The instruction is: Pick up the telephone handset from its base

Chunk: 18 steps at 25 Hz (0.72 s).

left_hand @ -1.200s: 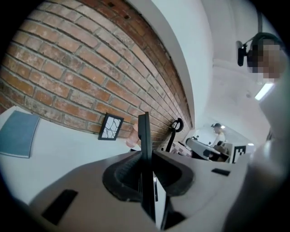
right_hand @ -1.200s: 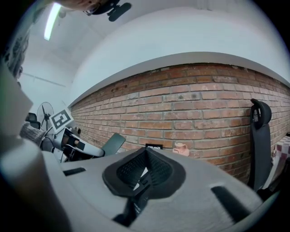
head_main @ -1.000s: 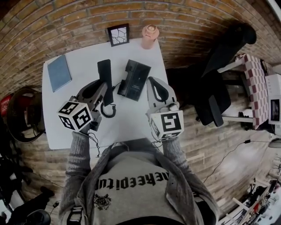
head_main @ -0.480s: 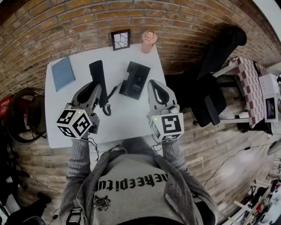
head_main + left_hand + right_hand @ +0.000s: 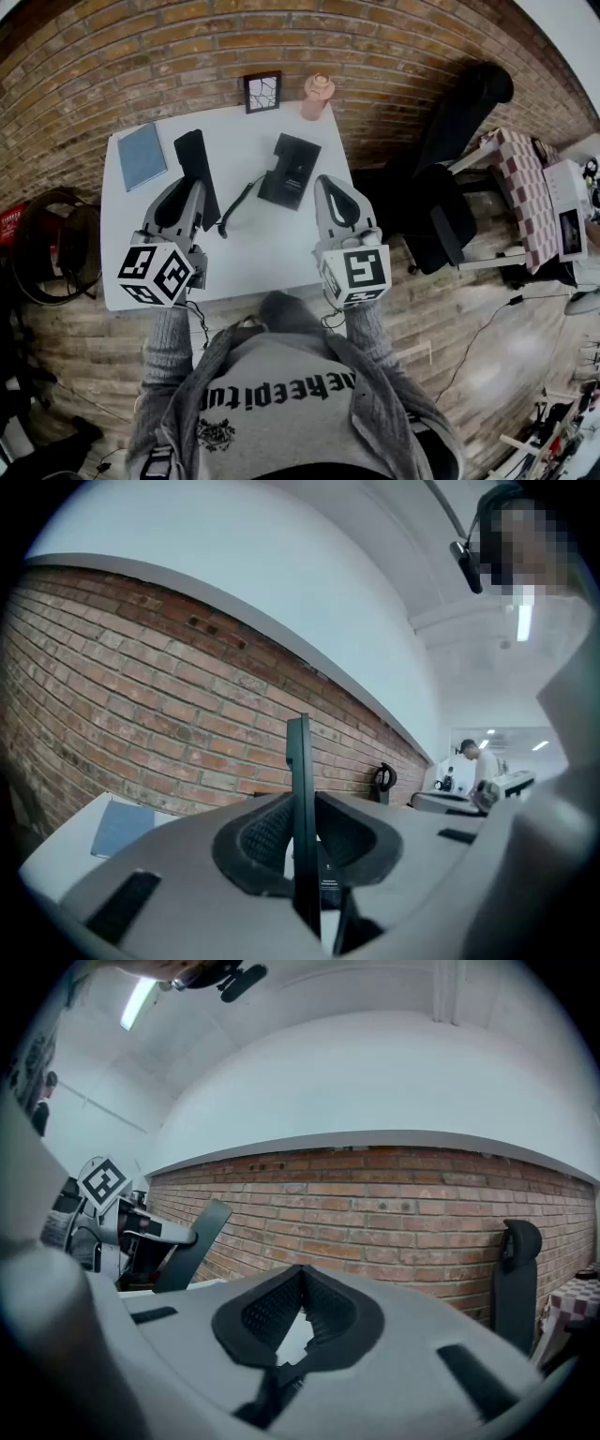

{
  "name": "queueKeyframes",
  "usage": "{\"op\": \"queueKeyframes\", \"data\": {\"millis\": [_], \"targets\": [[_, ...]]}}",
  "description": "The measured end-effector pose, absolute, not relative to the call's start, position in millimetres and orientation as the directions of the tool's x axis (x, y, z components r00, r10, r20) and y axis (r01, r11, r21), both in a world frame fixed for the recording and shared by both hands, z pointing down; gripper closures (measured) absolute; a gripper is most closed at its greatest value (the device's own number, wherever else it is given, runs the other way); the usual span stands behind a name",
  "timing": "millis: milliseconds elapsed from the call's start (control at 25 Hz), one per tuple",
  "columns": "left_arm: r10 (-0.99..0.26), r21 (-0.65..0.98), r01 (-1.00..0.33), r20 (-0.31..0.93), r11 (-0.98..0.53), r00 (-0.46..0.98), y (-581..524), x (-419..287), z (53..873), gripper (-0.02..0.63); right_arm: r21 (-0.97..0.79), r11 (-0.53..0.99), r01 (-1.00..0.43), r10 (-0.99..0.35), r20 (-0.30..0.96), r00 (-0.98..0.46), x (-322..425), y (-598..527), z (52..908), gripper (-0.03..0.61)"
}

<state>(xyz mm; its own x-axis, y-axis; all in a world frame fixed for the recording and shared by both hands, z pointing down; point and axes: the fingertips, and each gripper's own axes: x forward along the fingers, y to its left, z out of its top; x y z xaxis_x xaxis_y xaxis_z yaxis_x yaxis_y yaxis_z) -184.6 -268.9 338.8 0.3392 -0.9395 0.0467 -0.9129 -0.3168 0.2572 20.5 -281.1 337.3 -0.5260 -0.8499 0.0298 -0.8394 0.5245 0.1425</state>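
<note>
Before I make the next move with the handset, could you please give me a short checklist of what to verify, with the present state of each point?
1. Left gripper is closed on the handset: ok, the handset stands edge-on between the pads.
2. Handset is off the base: ok, it is held apart, to the base's left.
3. Cord has slack: cannot tell, it runs from the base toward the handset.
4. Right gripper is empty: ok, the jaws are together on nothing.
5. Blue notebook is out of the way: ok, it lies apart, left of the handset.
</note>
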Motion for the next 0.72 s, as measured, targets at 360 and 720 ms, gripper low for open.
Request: {"op": "queueKeyframes", "data": {"millis": [360,720], "targets": [[-0.963,0.228,-0.937,-0.027,-0.266,0.267,-231.9,-201.5,311.3,0.545,0.155,0.517,-0.842,-0.852,-0.003,-0.523,20.6,-250.6,320.2,0.575],[-0.976,0.22,-0.952,-0.094,-0.215,0.199,-197.8,-214.6,294.9,0.545,0.176,0.502,-0.847,-0.857,-0.029,-0.514,24.1,-221.3,306.8,0.575]]}}
